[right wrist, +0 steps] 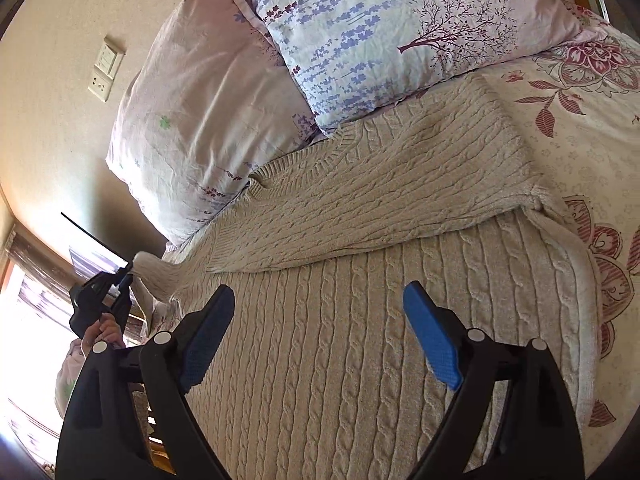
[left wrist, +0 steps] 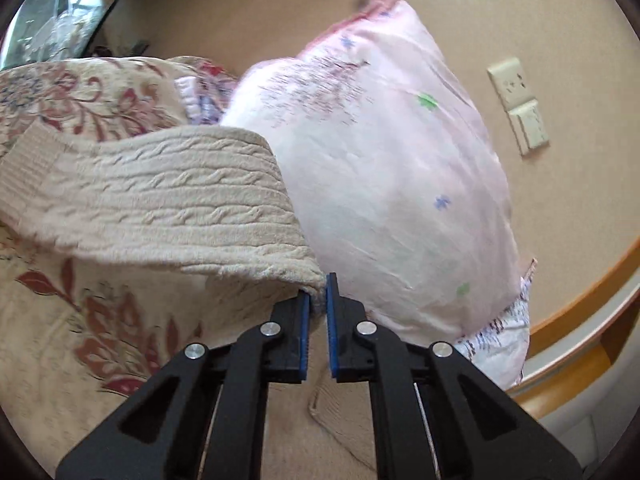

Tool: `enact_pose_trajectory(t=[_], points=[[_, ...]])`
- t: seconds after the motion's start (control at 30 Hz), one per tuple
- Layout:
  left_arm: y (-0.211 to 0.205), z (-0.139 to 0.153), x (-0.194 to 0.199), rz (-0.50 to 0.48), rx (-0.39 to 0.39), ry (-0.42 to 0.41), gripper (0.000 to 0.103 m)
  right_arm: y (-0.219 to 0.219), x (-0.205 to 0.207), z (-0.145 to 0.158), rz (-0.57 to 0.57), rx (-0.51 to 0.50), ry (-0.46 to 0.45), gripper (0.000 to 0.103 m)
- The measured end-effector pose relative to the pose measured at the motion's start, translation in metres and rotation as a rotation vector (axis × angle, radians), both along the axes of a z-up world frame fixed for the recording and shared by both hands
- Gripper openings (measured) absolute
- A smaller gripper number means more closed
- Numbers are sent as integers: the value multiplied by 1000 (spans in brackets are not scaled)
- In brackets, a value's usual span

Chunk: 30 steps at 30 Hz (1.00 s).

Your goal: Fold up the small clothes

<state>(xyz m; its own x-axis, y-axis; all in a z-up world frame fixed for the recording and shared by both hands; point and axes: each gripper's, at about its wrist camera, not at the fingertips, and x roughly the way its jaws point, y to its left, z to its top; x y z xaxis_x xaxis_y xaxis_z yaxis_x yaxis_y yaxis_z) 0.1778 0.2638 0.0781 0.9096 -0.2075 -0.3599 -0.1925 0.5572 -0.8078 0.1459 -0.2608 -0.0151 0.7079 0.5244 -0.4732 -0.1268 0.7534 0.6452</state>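
Observation:
A beige cable-knit sweater [right wrist: 360, 320] lies spread on the floral bedspread, one sleeve [right wrist: 392, 184] folded across its body. My left gripper [left wrist: 318, 300] is shut on the other sleeve [left wrist: 160, 200] and holds it lifted off the bed; it also shows in the right wrist view [right wrist: 124, 276], at the left, pinching the sleeve's end. My right gripper [right wrist: 320, 328] is open and empty, hovering just above the sweater's body.
Two pillows lie at the head of the bed: a pink one [right wrist: 192, 112] and a lavender-print one [right wrist: 380, 28]. The pink pillow [left wrist: 380, 160] stands right behind the lifted sleeve. A wall socket [left wrist: 520, 104] and the wooden bed frame [left wrist: 580, 292] are at the right.

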Motion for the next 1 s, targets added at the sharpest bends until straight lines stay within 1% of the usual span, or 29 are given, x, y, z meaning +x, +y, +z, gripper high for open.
enact_pose_trajectory(t=[0.07, 0.13, 0.2, 0.27, 0.37, 0.4, 0.5, 0.57, 0.6, 0.67, 0.77, 0.87, 1.0], points=[[-32, 4, 10, -72, 29, -33, 7, -1, -2, -1, -4, -2, -3, 88], [-65, -1, 19, -151, 36, -50, 7, -2, -3, -3, -5, 3, -7, 88], [-97, -12, 27, -233, 28, -37, 7, -3, -5, -4, -8, 9, -6, 88], [-126, -28, 34, -293, 28, 8, 7, -4, -6, -7, -10, 10, 1, 88], [-155, -57, 40, -315, 31, 116, 7, -5, -8, -8, -13, 9, 6, 88], [-159, -67, 41, -312, 17, 148, 7, -6, -8, -8, -13, 10, 6, 88], [-158, -89, 41, -316, -51, 209, 8, -7, -10, -8, -16, 8, 5, 88], [-151, -95, 39, -320, -112, 220, 9, -6, -10, -7, -16, 7, 5, 88], [-145, -96, 37, -314, -141, 223, 10, -6, -10, -7, -16, 5, 5, 88], [-131, -97, 33, -277, -196, 229, 22, -5, -10, -7, -15, 6, 6, 88], [-102, -97, 26, -180, -243, 233, 28, -2, -9, -7, -11, 8, 6, 88], [-72, -101, 21, -85, -295, 248, 28, 1, -9, -8, -4, 5, 7, 88], [-44, -101, 16, 21, -347, 242, 25, -1, -9, -9, -4, 9, 3, 88]])
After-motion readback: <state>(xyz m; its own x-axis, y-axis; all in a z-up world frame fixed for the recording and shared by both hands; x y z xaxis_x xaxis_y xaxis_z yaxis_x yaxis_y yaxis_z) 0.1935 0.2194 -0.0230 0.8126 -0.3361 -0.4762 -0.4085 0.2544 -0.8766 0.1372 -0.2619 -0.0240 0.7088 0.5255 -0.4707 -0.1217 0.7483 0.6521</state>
